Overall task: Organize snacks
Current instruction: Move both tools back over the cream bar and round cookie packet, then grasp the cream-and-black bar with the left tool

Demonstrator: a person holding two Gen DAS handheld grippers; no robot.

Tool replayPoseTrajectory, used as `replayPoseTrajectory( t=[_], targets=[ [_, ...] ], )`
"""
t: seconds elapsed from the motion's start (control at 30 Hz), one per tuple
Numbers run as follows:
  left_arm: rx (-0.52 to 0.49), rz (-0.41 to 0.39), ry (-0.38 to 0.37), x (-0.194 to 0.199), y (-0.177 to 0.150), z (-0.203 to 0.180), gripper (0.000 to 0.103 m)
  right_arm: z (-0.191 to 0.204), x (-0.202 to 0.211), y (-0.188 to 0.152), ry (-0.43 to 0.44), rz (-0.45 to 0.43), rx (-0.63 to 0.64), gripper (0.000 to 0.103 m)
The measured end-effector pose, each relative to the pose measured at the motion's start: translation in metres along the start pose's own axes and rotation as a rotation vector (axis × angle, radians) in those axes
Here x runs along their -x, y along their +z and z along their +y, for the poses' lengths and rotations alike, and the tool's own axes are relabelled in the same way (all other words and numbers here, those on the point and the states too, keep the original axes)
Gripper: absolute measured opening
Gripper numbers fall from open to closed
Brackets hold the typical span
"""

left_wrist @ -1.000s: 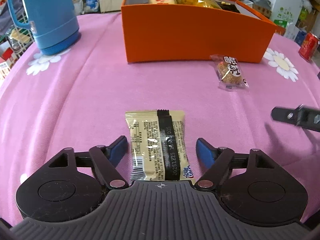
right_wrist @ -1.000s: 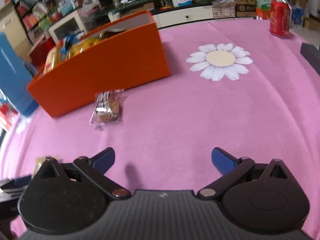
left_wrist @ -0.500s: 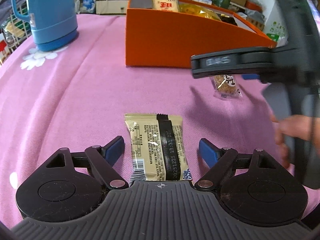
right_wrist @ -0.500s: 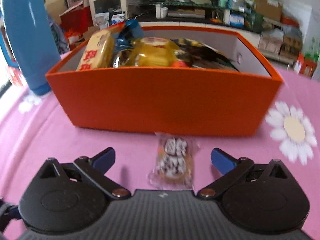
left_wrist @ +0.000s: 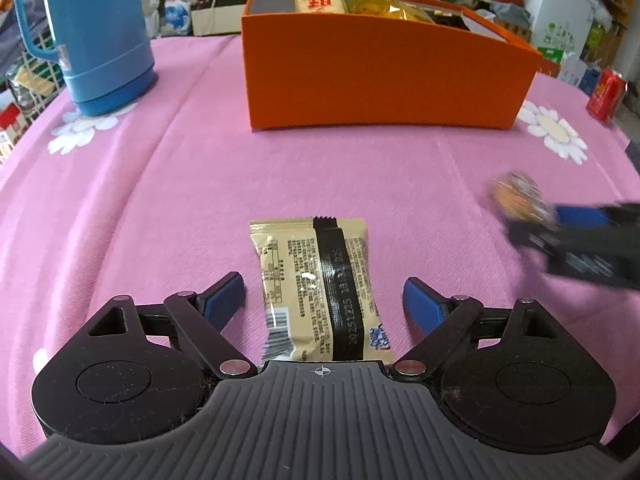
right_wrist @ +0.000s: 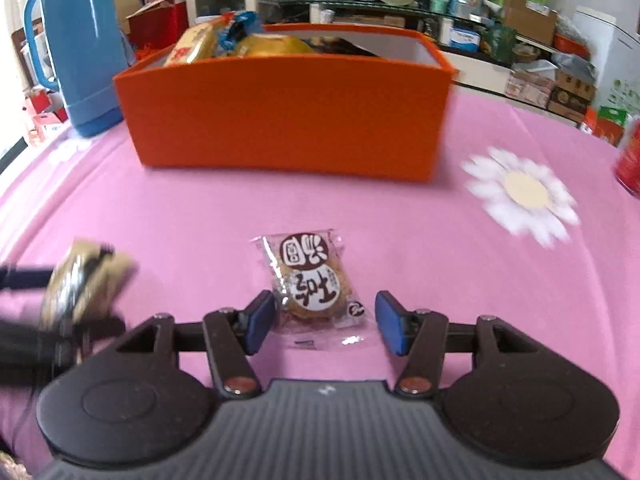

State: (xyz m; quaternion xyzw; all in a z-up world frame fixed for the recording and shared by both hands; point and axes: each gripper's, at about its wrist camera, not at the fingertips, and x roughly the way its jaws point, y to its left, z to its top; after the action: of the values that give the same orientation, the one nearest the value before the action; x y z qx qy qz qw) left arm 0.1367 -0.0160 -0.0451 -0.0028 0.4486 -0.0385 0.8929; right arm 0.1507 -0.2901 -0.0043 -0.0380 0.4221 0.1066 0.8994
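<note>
A gold snack packet (left_wrist: 316, 292) lies flat on the pink cloth between my left gripper's (left_wrist: 324, 300) fingers. Its jaws are opening and the pads stand clear of the packet on both sides. A clear-wrapped cookie packet (right_wrist: 312, 284) sits between my right gripper's (right_wrist: 326, 320) blue pads, whose jaws are closing on the wrapper's edges. The packet stays sharp with the gripper while the cloth behind it blurs. In the left wrist view the right gripper (left_wrist: 532, 216) comes in from the right with the blurred cookie packet (left_wrist: 516, 196) at its tip. The orange box (left_wrist: 384, 76) (right_wrist: 288, 120) stands behind, holding several snacks.
A tall blue thermos (left_wrist: 92, 32) (right_wrist: 80, 48) stands left of the box. A red can (left_wrist: 606, 94) is at the far right edge of the table. White daisies (right_wrist: 524, 196) are printed on the cloth. Shelves and cartons crowd the room beyond.
My right gripper swung over to the cookie packet by the box, narrowed around it and drew back with it, away from the box. The left gripper stayed over the gold packet and widened a little.
</note>
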Motion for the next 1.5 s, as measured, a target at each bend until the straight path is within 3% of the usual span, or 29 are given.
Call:
replayPoseTrajectory(
  t=[0.07, 0.2, 0.27, 0.33, 0.43, 0.63, 0.67, 0.7, 0.73, 0.97, 1.07, 1.13, 1.2, 1.23, 1.27, 1.3, 1.47, 1.5],
  targets=[
    [-0.014, 0.006, 0.017, 0.001, -0.002, -0.002, 0.069, -0.008, 0.015, -0.016, -0.006, 0.004, -0.014, 0.062],
    [-0.006, 0.019, 0.014, 0.006, -0.006, 0.003, 0.069, -0.018, 0.021, -0.033, -0.006, 0.02, -0.025, 0.09],
    [0.029, 0.011, -0.009, 0.013, -0.007, 0.012, 0.068, -0.021, 0.024, -0.033, 0.006, 0.0, -0.029, 0.093],
    [0.068, 0.006, -0.019, 0.019, -0.007, 0.023, 0.075, -0.019, 0.028, -0.025, 0.03, -0.037, -0.03, 0.101],
    [0.09, 0.021, -0.014, 0.016, -0.001, 0.029, 0.075, -0.011, 0.016, -0.011, 0.067, -0.038, 0.008, 0.101],
    [0.0, 0.059, 0.041, -0.001, 0.004, 0.011, 0.071, -0.013, 0.001, -0.009, 0.091, -0.006, 0.021, 0.07],
    [-0.012, 0.045, 0.044, -0.001, 0.003, 0.009, 0.067, -0.013, 0.003, -0.01, 0.073, -0.009, 0.039, 0.057],
    [-0.009, 0.036, 0.03, 0.001, 0.003, 0.009, 0.046, -0.013, 0.004, -0.01, 0.069, -0.014, 0.048, 0.046],
    [-0.017, 0.028, 0.027, 0.004, 0.005, 0.007, 0.02, -0.016, 0.006, -0.01, 0.08, -0.013, 0.034, 0.045],
    [0.079, 0.01, -0.038, 0.026, 0.01, 0.024, 0.021, -0.03, 0.04, -0.015, 0.129, -0.061, -0.077, 0.029],
    [0.089, 0.016, -0.038, 0.029, 0.008, 0.026, 0.021, -0.025, 0.049, -0.02, 0.111, -0.069, -0.064, 0.029],
    [0.088, 0.033, -0.034, 0.026, 0.003, 0.026, 0.021, -0.024, 0.045, -0.028, 0.095, -0.047, -0.051, 0.038],
    [0.078, 0.054, -0.029, 0.021, -0.003, 0.024, 0.022, -0.026, 0.044, -0.034, 0.106, -0.033, -0.075, 0.068],
    [0.074, 0.059, -0.023, 0.021, -0.006, 0.023, 0.023, -0.028, 0.047, -0.035, 0.115, -0.038, -0.094, 0.072],
    [0.073, 0.057, -0.018, 0.022, -0.007, 0.022, 0.023, -0.03, 0.051, -0.036, 0.124, -0.047, -0.105, 0.084],
    [0.076, 0.052, -0.017, 0.023, -0.008, 0.022, 0.025, -0.031, 0.055, -0.036, 0.127, -0.054, -0.11, 0.103],
    [0.1, 0.011, -0.035, 0.031, -0.001, 0.024, 0.035, -0.035, 0.067, -0.038, 0.156, -0.038, -0.143, 0.102],
    [0.099, 0.003, -0.036, 0.034, 0.001, 0.023, 0.044, -0.036, 0.066, -0.041, 0.165, -0.037, -0.161, 0.102]
  ],
)
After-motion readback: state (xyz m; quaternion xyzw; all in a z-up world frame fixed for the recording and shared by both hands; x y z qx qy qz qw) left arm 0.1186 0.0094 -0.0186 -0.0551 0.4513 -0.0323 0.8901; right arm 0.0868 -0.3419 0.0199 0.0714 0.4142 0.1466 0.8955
